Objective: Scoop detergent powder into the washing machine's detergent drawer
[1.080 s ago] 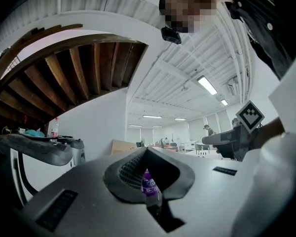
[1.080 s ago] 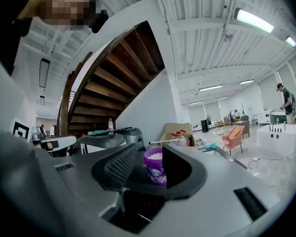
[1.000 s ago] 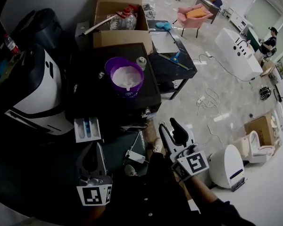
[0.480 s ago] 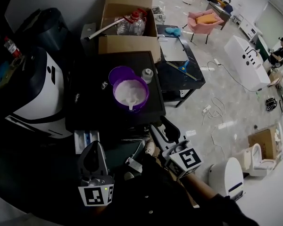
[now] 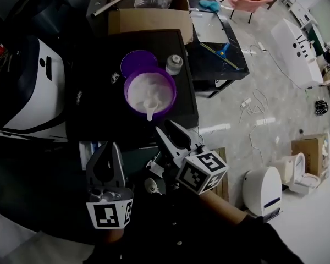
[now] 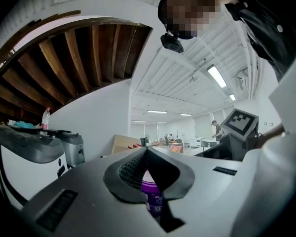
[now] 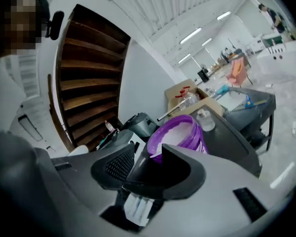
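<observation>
I look down on a dark bench (image 5: 93,114) with the purple detergent tub (image 5: 128,99) standing near its front edge. The tub is open and full of white powder (image 5: 140,89). A white scoop (image 5: 149,108) lies in the powder with its handle pointing toward the near rim. The tub's purple lid (image 5: 133,64) lies flat behind the tub and touches it, and a small clear bottle (image 5: 174,64) stands just beside it on the right.

My right tongs (image 5: 164,128) reach in from below the bench edge, tilted, with their tips just short of the tub's near wall and not touching it. Their jaws have just been opening and now stand well apart with nothing between them. In the right gripper view the tub fills the space just beyond the tips.

My left tongs (image 5: 107,146) sit lower and to the left, pointing level, tips drawn together on nothing.

The washing machine (image 5: 27,92) stands left of the bench. Its detergent drawer (image 5: 87,150) is pulled out just beside the left tongs, which hide most of it.
</observation>
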Tool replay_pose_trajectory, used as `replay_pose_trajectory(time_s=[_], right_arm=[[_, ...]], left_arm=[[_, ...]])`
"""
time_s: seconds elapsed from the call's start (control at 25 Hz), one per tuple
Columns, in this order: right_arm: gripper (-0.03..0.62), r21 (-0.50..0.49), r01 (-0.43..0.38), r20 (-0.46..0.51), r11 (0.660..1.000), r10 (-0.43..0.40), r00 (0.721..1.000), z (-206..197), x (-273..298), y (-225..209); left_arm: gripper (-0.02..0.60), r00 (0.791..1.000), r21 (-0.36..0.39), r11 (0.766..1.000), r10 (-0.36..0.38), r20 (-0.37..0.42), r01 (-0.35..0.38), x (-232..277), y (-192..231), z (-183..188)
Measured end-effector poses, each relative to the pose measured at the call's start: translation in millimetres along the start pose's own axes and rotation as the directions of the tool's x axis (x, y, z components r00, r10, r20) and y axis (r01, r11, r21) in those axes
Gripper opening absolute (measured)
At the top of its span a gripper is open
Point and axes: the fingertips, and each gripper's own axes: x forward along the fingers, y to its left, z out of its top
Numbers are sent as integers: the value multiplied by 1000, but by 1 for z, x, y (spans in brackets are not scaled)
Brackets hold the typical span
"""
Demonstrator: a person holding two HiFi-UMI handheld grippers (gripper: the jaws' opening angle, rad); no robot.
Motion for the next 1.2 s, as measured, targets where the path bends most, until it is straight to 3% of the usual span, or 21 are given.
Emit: replay_pose_trajectory(time_s=[0.16, 0.4, 0.72, 0.96, 1.2], right_arm=[[186, 231, -22, -10, 973, 25, 1000, -10, 19, 0], [186, 477, 0, -36, 879, 20, 999, -24, 38, -9], [168, 579, 14, -41, 815, 12, 999, -26, 50, -15], [71, 620, 44, -42, 784, -23, 999, -27, 50, -24], [34, 648, 35, -36, 761, -14, 999, -27, 50, -23]], left_arm=[[15, 1000, 11, 1000, -9, -16, 9, 15, 0, -7], [15, 999, 13, 1000, -20, -37, 20, 28, 0, -16], [15, 998, 7, 1000, -26, -53, 26, 35, -1, -22], [15, 998, -5, 1000, -23, -62, 22, 39, 0, -27], [15, 998, -11, 1000, -17, -68, 16, 41, 0, -28]])
